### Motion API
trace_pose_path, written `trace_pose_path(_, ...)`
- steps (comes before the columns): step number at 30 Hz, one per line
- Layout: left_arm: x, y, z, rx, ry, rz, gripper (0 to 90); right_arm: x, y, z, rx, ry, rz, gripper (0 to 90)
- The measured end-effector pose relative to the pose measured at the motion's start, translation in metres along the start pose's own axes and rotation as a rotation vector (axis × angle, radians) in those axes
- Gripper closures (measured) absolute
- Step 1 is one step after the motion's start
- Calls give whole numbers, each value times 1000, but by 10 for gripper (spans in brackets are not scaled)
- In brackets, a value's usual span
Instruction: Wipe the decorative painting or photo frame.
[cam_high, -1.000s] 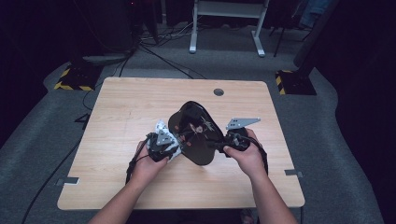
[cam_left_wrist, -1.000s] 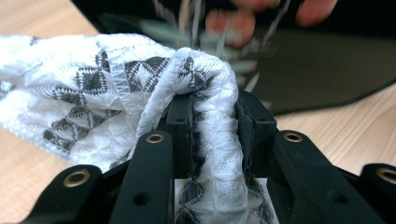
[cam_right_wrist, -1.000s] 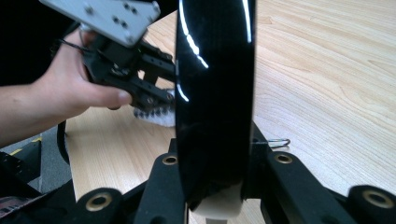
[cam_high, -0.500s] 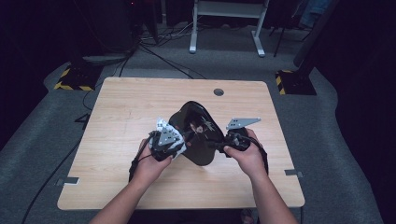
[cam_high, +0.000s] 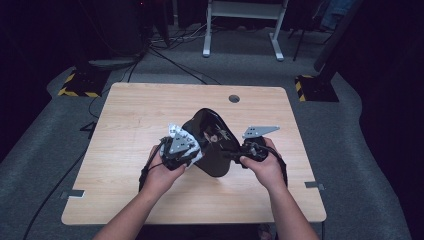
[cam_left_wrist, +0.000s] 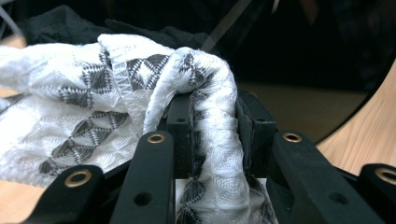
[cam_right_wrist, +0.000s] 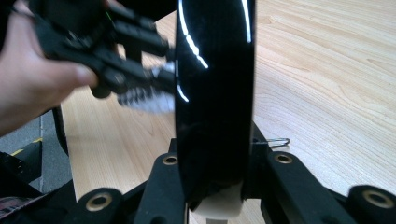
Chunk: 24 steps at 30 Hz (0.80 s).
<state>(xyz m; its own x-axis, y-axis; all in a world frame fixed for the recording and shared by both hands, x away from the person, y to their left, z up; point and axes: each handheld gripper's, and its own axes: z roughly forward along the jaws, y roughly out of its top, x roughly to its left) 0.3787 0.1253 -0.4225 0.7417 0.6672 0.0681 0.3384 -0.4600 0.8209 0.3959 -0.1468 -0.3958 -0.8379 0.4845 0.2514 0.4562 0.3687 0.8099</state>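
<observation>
1. Two grippers, both clamped. Left gripper (cam_high: 187, 150) jaws pinch a bunched fold of white cloth (cam_left_wrist: 93, 107) w/ grey diamond pattern; fold runs between the pads.
2. Right gripper (cam_high: 234, 155) is closed on the rim of a glossy black plate (cam_right_wrist: 215, 84), held on edge & tilted so its face turns toward my left hand.
3. Why: right steadies the plate off the table (cam_high: 150, 110) so the cloth can reach its surface; looks like wiping.
4. Cloth sits against the plate's left side, near its upper part; can't tell if it presses.
5. Plate is mid-table, between my hands (cam_high: 162, 175).
6. Risk, my guess: rim grip is thin, so hard rubbing could twist the plate.
</observation>
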Motion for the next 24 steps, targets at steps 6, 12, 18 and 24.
trace_pose_path(6,-8,-13,11,20,-18,-8,707,-1,-1,-1,-1,2,7,774)
trace_pose_path(12,-15,-32,24,64,-32,-5,708,-1,-1,-1,-2,-4,6,774)
trace_pose_path(18,-14,-8,12,21,-48,1,708,-1,0,-1,-1,-4,5,774)
trace_pose_path(24,-20,11,3,-21,-22,55,707,-2,-1,-1,0,-3,11,775)
